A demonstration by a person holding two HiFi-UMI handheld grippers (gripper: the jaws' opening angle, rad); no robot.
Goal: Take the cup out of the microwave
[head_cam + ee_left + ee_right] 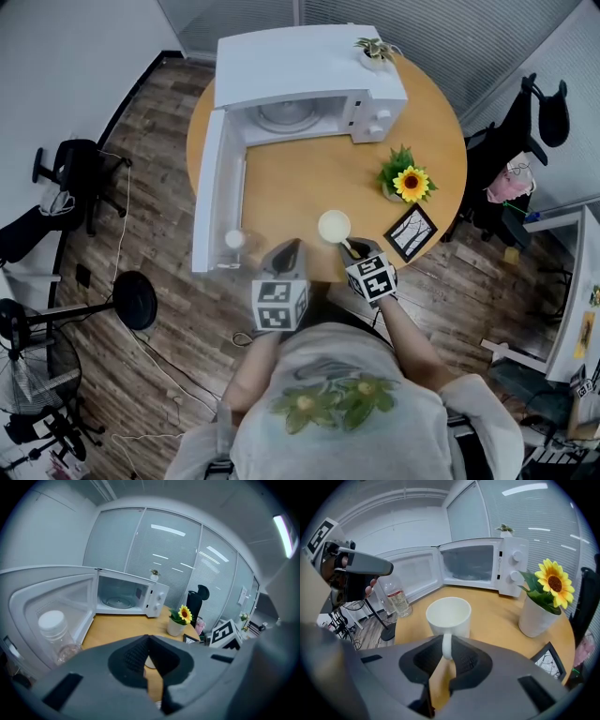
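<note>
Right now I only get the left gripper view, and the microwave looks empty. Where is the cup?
Observer: The cup is out of the microwave, on the table near the edge closest to the person.
Operator: Is anything holding it?
Observer: Yes, the right gripper is closed on its handle.
Operator: Is it the right way up?
Observer: Upright, mouth up, with the handle pointing back toward the person.
</note>
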